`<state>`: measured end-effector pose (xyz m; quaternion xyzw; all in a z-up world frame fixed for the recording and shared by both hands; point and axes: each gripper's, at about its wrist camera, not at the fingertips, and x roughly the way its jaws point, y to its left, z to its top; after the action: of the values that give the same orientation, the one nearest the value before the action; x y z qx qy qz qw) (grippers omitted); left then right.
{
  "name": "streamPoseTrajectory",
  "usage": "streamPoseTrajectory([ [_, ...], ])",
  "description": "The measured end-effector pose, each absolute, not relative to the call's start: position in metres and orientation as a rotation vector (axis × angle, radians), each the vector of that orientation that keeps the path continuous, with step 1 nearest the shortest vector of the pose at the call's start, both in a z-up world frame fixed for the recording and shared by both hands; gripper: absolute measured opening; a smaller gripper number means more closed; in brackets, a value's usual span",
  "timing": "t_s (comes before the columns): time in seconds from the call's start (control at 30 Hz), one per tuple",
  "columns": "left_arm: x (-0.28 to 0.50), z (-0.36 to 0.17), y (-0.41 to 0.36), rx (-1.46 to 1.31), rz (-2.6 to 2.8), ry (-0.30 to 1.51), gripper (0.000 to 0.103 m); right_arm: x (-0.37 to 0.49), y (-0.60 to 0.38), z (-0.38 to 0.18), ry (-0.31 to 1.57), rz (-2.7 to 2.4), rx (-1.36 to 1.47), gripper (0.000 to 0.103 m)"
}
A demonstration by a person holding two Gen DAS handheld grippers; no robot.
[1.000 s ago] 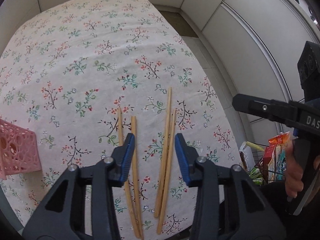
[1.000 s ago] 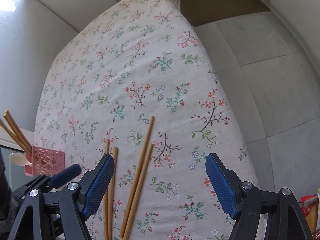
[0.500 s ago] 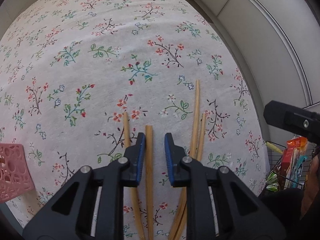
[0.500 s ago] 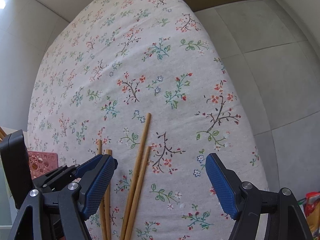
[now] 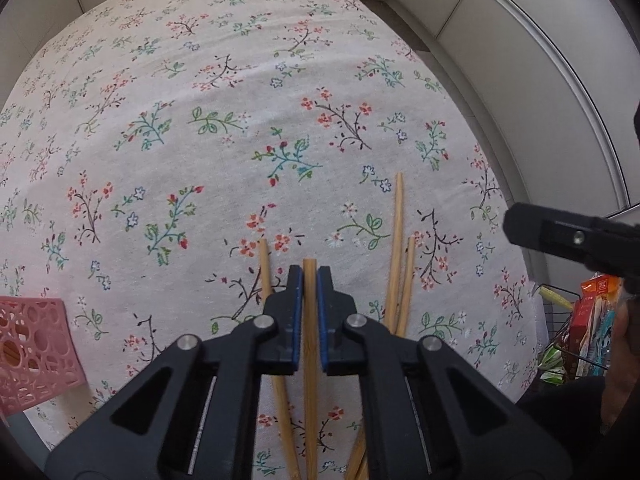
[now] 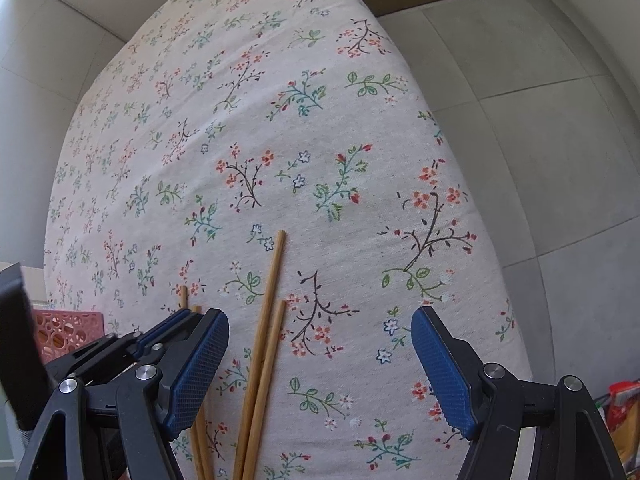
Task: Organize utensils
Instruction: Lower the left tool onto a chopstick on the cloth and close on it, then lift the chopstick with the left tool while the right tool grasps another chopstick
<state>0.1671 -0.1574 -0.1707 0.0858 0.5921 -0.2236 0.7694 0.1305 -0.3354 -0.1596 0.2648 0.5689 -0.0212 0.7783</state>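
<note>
Left gripper (image 5: 309, 280): your jaws are clamped on one chopstick (image 5: 309, 344), a little below its far tip, pointing steeply down at the table.
Held chopstick: lies on the floral tablecloth (image 5: 224, 128) near the table's near edge; a second chopstick (image 5: 265, 268) lies just beside it on the left.
Right gripper (image 6: 320, 360): your jaws are spread wide, gripping nothing, hanging over the chopstick pair (image 6: 266, 328) by the near edge.
Chopstick pair: two sticks lying side by side on the cloth, right of the held one.
Pink basket (image 5: 34, 350): stands at the table's near left edge, well apart from the chopsticks.
</note>
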Motion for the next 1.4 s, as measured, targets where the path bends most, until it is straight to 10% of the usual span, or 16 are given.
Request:
streamPoseTrajectory([
  [0.43, 0.155, -0.119, -0.125, 0.147, -0.529, 1.156, 0.008, 0.165, -0.317, -0.185, 1.277, -0.078, 0.587, 0.080],
  [0.9, 0.155, -0.117, -0.093, 0.108, -0.505, 1.153, 0.008, 0.193, -0.267, -0.197, 1.301, -0.212, 0.259, 0.045],
  [1.13, 0.154, -0.118, -0.091, 0.114, -0.492, 1.152, 0.008, 0.192, -0.262, -0.196, 1.281, -0.211, 0.241, 0.011],
  [1.4, 0.151, -0.115, -0.087, 0.114, -0.470, 1.140, 0.008, 0.188, -0.288, -0.196, 1.253, -0.110, 0.441, 0.007],
])
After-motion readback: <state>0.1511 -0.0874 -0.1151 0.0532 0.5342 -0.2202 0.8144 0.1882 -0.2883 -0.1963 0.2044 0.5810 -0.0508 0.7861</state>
